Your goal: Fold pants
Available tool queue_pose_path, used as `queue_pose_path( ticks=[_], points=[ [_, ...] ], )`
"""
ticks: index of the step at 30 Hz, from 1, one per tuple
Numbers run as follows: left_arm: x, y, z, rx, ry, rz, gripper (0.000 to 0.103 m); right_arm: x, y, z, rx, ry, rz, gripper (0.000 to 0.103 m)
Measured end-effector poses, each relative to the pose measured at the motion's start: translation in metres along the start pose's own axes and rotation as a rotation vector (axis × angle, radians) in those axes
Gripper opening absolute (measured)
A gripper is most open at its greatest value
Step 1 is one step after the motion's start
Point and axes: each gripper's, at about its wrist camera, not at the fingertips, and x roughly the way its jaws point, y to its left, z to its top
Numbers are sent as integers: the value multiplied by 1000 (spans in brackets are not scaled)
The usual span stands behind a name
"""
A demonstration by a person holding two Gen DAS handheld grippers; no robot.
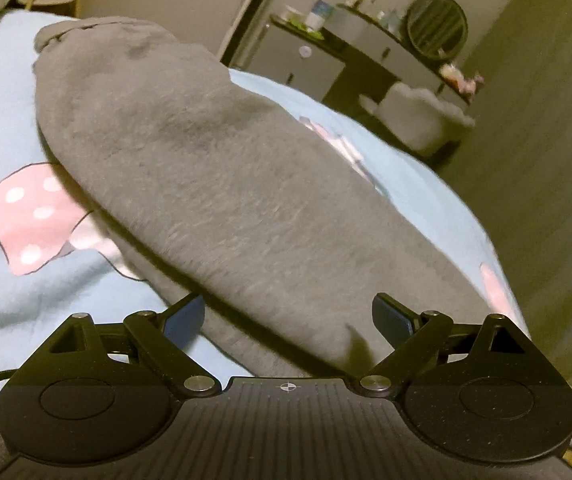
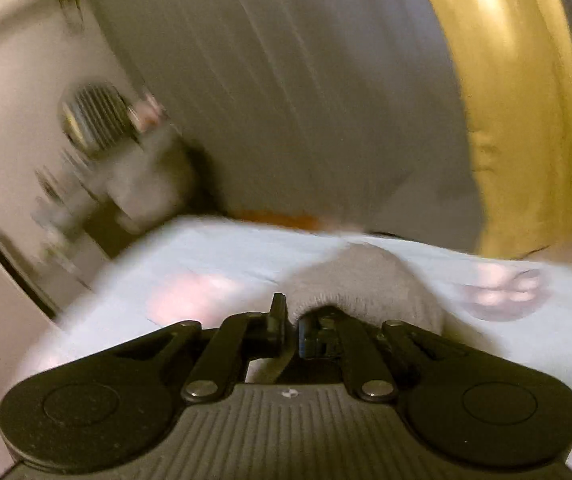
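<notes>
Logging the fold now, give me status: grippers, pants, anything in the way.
Left gripper open over the pants. Right gripper shut on pants. Pants lie on the blue blanket. Nothing in the way.

A bed covered by a light blue blanket [image 1: 22, 300] printed with pink, white-dotted mushrooms carries the load. Gray fleece pants [image 1: 214, 184] lie directly on it, stretched lengthwise across the blanket's middle.

Right view motion-blurred; pants [image 2: 362, 280] mostly behind right tool [image 2: 292, 322].
</notes>
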Motion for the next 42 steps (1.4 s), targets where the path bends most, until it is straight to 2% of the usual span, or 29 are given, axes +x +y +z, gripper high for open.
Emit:
queue_pose_path(
  ticks=[1, 2, 3, 5, 6, 8, 9, 11, 13, 15, 17, 18, 20, 22, 24, 26, 31, 33, 36, 42],
  points=[
    [3, -3, -1, 25, 13, 9, 95, 13, -8, -7, -2, 89, -60, 9],
    [5, -5, -2, 45, 25, 19, 95, 20, -14, -12, 5, 145, -110, 20],
    [7, -8, -3, 68, 41, 34, 95, 23, -20, -16, 24, 175, -148, 27],
    [10, -13, -5, 105, 55, 61, 95, 18, -33, -20, 90, 173, -216, 66],
    [11, -16, -6, 123, 52, 75, 95, 11, -38, -18, 126, 144, -272, 70],
    [11, -19, -8, 144, 46, 89, 95, -4, -46, -11, 178, 82, -329, 71],
    [12, -20, -8, 147, 47, 93, 95, -11, -44, -7, 193, 49, -314, 71],
    [14, -21, -8, 146, 52, 103, 95, -19, -26, 0, 176, 6, -256, 70],
    [17, -20, -8, 141, 57, 116, 95, -24, 9, -1, 82, -13, -155, 67],
    [18, -20, -8, 140, 63, 122, 95, -22, 50, -9, -42, 15, -39, 67],
    [17, -21, -8, 144, 65, 133, 95, -17, 101, -33, -197, 77, 97, 56],
    [18, -21, -9, 145, 70, 134, 95, -13, 126, -48, -272, 105, 145, 53],
    [19, -20, -9, 144, 86, 142, 96, -5, 170, -79, -400, 136, 220, 49],
    [21, -20, -10, 143, 99, 153, 96, 7, 202, -106, -462, 171, 267, 48],
    [20, -21, -11, 153, 96, 155, 96, 19, 218, -122, -485, 208, 276, 48],
    [21, -21, -11, 161, 98, 152, 96, 30, 223, -132, -513, 227, 249, 49],
    [26, -20, -10, 163, 108, 160, 97, 34, 206, -120, -489, 247, 265, 49],
    [28, -20, -11, 168, 108, 161, 97, 35, 194, -111, -479, 235, 234, 49],
    [29, -22, -12, 179, 107, 168, 97, 49, 179, -101, -404, 237, 191, 49],
    [30, -22, -11, 180, 106, 170, 97, 50, 137, -76, -207, 249, 84, 54]
  ],
)
